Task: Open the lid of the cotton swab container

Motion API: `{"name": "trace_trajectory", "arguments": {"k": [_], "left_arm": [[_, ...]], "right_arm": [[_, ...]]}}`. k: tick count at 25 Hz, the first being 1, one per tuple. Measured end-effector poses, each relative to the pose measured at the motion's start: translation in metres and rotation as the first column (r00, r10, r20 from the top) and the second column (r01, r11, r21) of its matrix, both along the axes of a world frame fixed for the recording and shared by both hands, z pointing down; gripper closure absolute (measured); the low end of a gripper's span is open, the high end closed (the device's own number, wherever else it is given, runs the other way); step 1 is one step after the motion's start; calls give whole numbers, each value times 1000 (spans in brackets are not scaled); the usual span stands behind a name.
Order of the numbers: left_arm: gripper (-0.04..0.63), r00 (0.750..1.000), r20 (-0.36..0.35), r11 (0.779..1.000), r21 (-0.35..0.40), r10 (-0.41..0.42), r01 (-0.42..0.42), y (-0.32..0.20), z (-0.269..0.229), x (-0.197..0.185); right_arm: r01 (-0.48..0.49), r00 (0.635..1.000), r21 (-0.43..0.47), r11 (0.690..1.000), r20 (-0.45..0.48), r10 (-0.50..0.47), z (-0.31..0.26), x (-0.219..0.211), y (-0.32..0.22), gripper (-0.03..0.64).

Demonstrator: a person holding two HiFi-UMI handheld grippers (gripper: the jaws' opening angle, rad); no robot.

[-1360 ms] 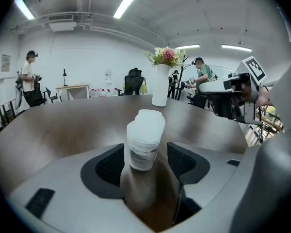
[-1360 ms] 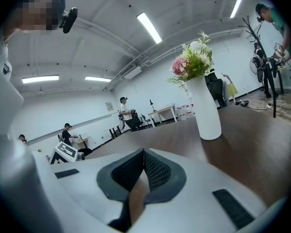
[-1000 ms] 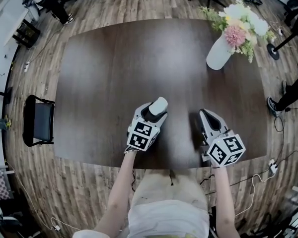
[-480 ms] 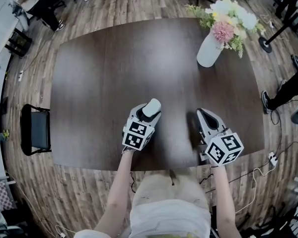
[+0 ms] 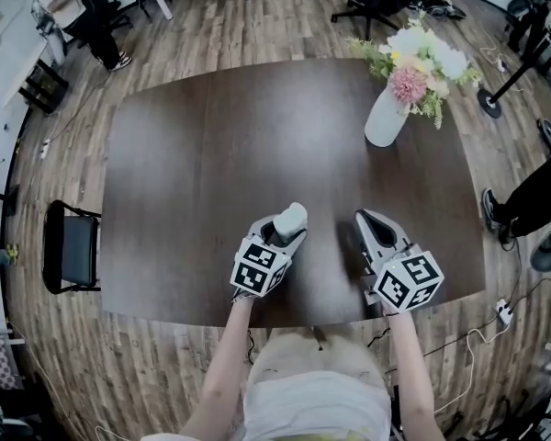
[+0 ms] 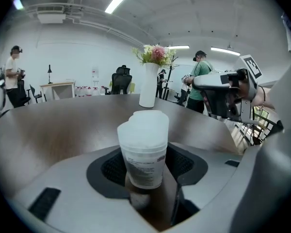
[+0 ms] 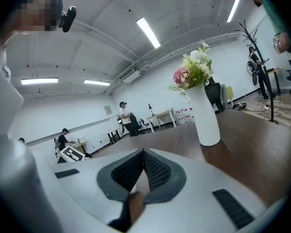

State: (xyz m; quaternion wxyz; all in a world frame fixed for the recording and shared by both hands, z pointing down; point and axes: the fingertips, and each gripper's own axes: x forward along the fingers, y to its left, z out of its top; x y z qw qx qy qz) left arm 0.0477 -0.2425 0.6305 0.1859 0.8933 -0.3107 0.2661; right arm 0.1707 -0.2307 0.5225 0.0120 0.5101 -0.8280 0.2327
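Translucent white cotton swab container (image 6: 143, 147), lid on, near counter's (image 5: 193, 154) front edge, grasped by left gripper's (image 5: 288, 226) just-closing jaws; right gripper's (image 7: 142, 173) jaws clenched.

Cotton swab container (image 6: 143, 154): translucent white cup, printed label, lid (image 6: 145, 125) still on, upright between the left tool's (image 5: 285, 228) jaws, which have just been closing on it; seemingly resting on the dark surface (image 5: 211, 154).

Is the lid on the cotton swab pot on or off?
On. The frosted lid sits flat atop the upright cotton swab container, with no gap showing.
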Motion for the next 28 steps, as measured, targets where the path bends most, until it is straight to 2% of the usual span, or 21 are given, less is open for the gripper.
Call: {"name": "trace_trajectory", "arguments": {"k": [8, 16, 20, 22, 24, 28], "left_arm": [[351, 995, -91, 999, 23, -27, 29, 12, -44, 5], [351, 991, -133, 999, 43, -18, 24, 23, -87, 6], [352, 986, -167, 999, 29, -8, 13, 27, -108, 10], [352, 984, -176, 999, 39, 10, -4, 27, -120, 11], [353, 987, -156, 997, 66, 37, -28, 28, -131, 11], [353, 985, -133, 989, 104, 114, -100, 33, -154, 16]], "right_arm": [[23, 999, 57, 998, 38, -25, -26, -7, -9, 595], [108, 993, 141, 984, 37, -114, -61, -22, -16, 595], [147, 986, 171, 974, 52, -158, -75, -25, -16, 595], [178, 979, 193, 965, 64, -193, -82, -29, -16, 595], [222, 966, 221, 950, 84, -245, -92, -35, -13, 595], [318, 922, 285, 904, 129, -365, -118, -44, -9, 595]]}}
